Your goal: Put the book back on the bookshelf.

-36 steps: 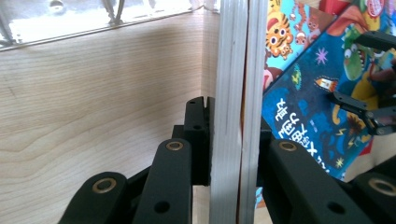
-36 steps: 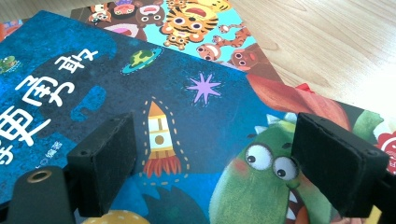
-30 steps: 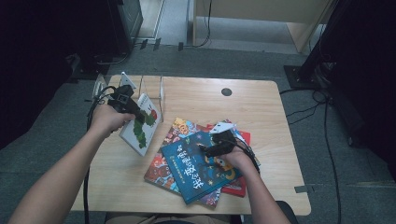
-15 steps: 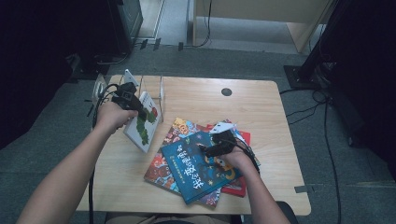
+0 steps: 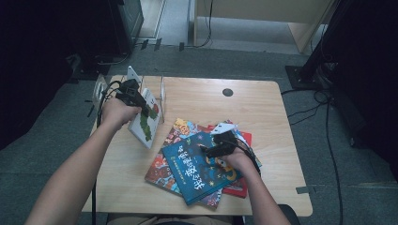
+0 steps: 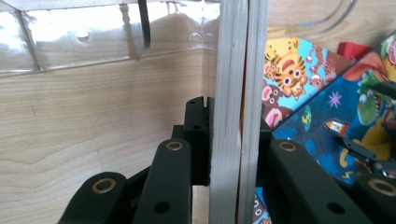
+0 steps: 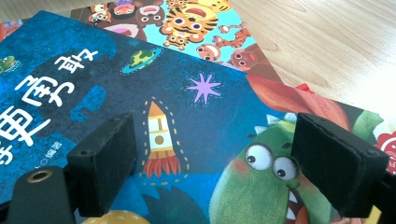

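My left gripper (image 5: 141,107) is shut on a thin white book (image 5: 146,125) with a green caterpillar on its cover. It holds the book on edge, tilted, at the table's back left beside a clear book stand (image 5: 162,90). In the left gripper view the book's pale edge (image 6: 236,84) runs up between the jaws of the left gripper (image 6: 231,121). My right gripper (image 5: 210,151) hovers open over a blue book (image 5: 195,168) that tops a pile. In the right gripper view its pads (image 7: 109,158) stand wide apart over the blue book's cover (image 7: 93,84).
Under the blue book lie a tiger picture book (image 5: 162,171) and a red book (image 5: 241,187). The wooden table (image 5: 263,108) has a round cable hole (image 5: 227,92). The stand's clear wall (image 6: 93,42) is close ahead of the left gripper. Cables trail over the table's left edge.
The left hand has shifted the white book only slightly beside the stand. The right gripper has kept still above the blue book.
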{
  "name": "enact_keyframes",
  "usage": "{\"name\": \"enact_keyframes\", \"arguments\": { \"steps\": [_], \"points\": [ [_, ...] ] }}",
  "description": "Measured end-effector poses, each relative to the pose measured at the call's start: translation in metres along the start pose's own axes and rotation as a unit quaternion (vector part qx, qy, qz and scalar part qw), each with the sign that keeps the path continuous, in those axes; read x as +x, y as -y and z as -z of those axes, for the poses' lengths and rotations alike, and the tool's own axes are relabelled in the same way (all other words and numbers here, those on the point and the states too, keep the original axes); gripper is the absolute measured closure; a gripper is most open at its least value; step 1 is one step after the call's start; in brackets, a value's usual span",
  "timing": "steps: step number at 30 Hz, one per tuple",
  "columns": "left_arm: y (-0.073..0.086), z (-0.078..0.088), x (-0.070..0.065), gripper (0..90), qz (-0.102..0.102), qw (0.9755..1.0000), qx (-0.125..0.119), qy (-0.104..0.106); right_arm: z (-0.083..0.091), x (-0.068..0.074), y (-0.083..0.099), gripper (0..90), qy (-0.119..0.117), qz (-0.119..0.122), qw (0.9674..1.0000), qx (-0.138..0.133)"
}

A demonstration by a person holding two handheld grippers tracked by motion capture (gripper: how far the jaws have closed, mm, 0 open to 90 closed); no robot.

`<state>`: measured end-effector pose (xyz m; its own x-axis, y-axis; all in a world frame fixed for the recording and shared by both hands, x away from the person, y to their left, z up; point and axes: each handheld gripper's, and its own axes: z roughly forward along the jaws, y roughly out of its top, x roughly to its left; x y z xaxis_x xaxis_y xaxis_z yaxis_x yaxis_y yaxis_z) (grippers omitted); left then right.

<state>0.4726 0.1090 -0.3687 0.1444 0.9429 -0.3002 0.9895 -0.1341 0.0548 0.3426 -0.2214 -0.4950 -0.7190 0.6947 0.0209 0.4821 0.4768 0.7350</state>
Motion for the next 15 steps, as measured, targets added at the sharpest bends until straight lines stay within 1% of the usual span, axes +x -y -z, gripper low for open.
{"name": "enact_keyframes", "arguments": {
  "steps": [3, 7, 10, 12, 15],
  "points": [
    [-0.003, -0.001, -0.004, 77.8, 0.001, 1.0, 0.0, -0.005, 0.0, 0.0, 0.0, 13.7, 0.0, 0.0, 1.0, 0.0],
    [-0.007, -0.001, -0.008, 77.8, -0.003, 1.0, 0.0, -0.009, 0.0, 0.0, 0.0, 13.7, 0.0, 0.0, 1.0, 0.0],
    [-0.009, -0.002, -0.01, 77.8, 0.001, 0.9999, -0.005, -0.013, 0.0, 0.0, 0.0, 13.7, 0.0, 0.0, 1.0, 0.0],
    [-0.011, -0.001, -0.01, 77.8, -0.004, 0.9999, 0.001, -0.015, 0.0, 0.0, 0.0, 13.7, 0.0, 0.0, 1.0, 0.0],
    [-0.014, 0.001, -0.009, 77.7, 0.002, 0.9999, -0.004, -0.013, 0.0, 0.0, 0.0, 13.7, 0.0, 0.0, 1.0, 0.0]
  ]
}}
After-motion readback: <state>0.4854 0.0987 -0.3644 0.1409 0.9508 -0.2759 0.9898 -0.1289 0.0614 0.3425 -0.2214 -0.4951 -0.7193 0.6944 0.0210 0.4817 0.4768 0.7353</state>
